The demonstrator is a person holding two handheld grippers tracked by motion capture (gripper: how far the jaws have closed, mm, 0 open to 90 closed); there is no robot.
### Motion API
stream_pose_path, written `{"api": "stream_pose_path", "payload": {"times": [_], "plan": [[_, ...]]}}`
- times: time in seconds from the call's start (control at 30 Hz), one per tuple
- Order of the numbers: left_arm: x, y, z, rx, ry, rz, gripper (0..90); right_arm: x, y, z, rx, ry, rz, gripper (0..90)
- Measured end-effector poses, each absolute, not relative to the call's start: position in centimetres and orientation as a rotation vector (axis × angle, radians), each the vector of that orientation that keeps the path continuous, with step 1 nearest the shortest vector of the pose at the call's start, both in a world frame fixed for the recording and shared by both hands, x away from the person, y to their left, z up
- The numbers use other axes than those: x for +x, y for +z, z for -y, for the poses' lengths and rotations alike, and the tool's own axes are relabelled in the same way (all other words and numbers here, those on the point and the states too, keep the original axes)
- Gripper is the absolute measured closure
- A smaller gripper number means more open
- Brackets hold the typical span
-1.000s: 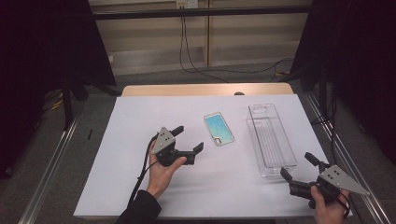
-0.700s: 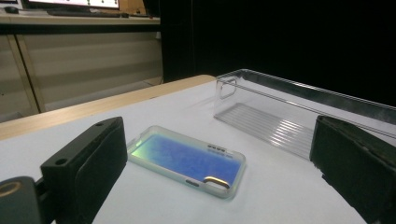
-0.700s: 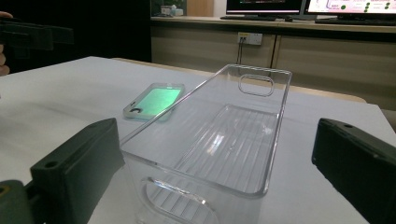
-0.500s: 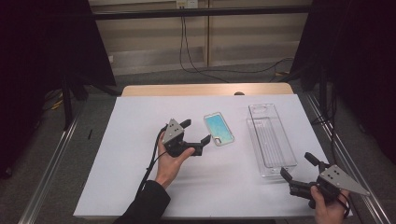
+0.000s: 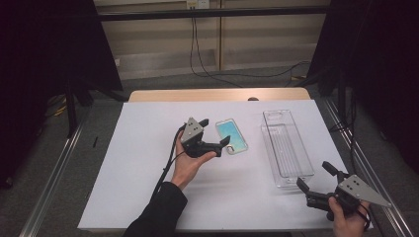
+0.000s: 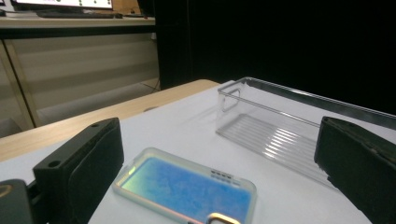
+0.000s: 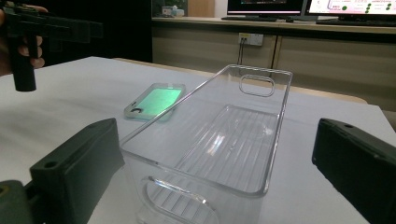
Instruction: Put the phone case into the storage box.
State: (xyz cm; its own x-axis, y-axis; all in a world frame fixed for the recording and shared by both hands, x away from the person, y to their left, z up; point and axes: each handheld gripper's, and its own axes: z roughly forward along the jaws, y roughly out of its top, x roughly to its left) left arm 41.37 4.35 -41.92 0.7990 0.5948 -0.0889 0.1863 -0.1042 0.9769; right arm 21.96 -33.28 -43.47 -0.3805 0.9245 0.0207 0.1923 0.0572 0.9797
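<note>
- The phone case (image 5: 231,137) lies flat on the white table (image 5: 123,173), just left of the clear bin (image 5: 287,148), its long axis running roughly alongside the bin's.
- The left gripper (image 5: 217,138) sits right at the case's left edge, jaws spread and empty, the case between them in the left gripper view.
- The right gripper (image 5: 316,178), also spread wide and empty, waits at the bin's near end, clearly farther from the case.
</note>
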Motion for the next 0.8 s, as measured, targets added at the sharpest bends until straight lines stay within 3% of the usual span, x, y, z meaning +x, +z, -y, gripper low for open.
{"api": "stream_pose_path", "payload": {"times": [0.8], "plan": [[45.1,-42.5,-1.5,1.716,0.394,-0.631,6.3,21.9,-43.5,33.3,1.134,1.388,-1.656,0.4]]}}
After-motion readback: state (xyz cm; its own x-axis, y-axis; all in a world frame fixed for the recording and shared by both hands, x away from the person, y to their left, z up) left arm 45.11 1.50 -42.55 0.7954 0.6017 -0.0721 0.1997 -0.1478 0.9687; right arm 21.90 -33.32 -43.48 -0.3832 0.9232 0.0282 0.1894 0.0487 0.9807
